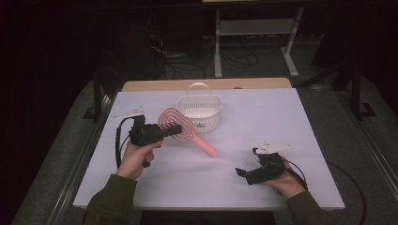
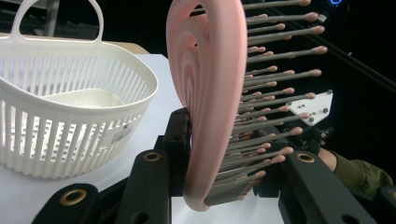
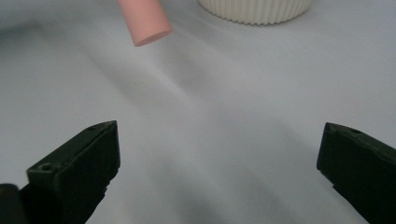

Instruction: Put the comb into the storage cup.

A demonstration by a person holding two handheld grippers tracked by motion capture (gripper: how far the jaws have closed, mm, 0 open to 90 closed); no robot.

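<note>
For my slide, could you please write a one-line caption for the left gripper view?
Left gripper clamps the head of a pink hairbrush, beside a white slatted basket.

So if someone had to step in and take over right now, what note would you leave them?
Left gripper: shut on the head of the pink hairbrush, held off the table, handle pointing toward the right gripper.
Right gripper: jaws open, holding nothing, low over the white table, aimed at the brush's handle end.
White basket: sits just behind the brush, apparently with nothing in it.
Done: brush picked up.
Left, probably: get the brush into the basket, perhaps with the right gripper taking the handle first.
</note>
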